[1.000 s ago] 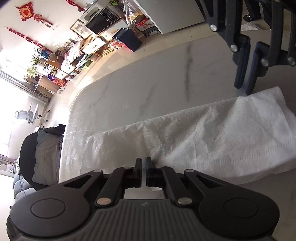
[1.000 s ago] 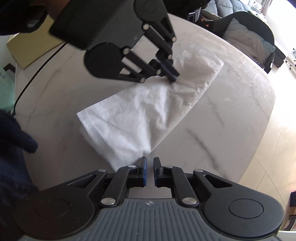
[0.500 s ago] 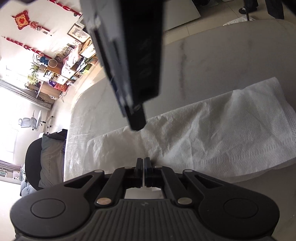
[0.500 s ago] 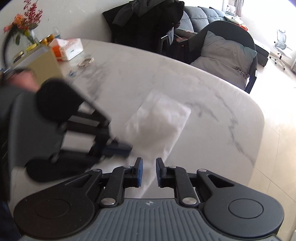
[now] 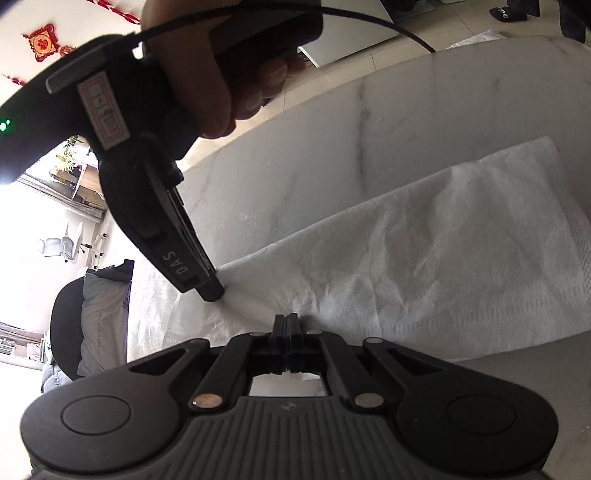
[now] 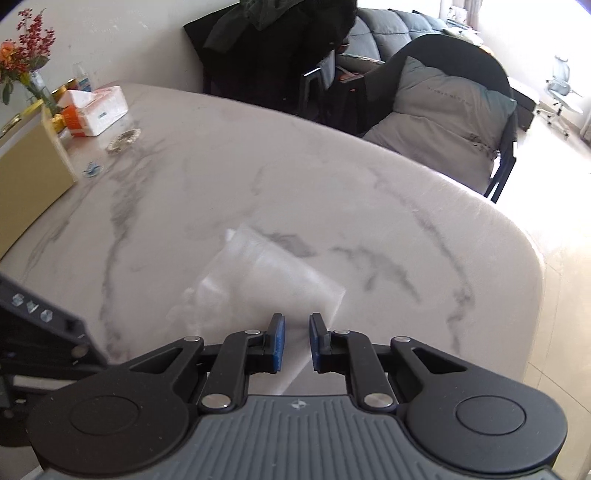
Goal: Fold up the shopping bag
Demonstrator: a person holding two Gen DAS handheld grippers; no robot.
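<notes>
I am working in a home, in a living and dining room. The marble-look surface (image 6: 221, 177) before me is a dining table with rounded corners. A grey sofa (image 6: 391, 22) stands behind it, and a dark armchair with a grey cushion (image 6: 443, 110) sits just beside the table edge. Red berry flowers in a vase (image 6: 26, 55) and a tissue pack (image 6: 96, 109) stand at the far end. A red knot ornament (image 5: 42, 44) hangs on the wall. Far off I make out what may be cluttered shelves (image 5: 79, 173), though glare washes them out.
</notes>
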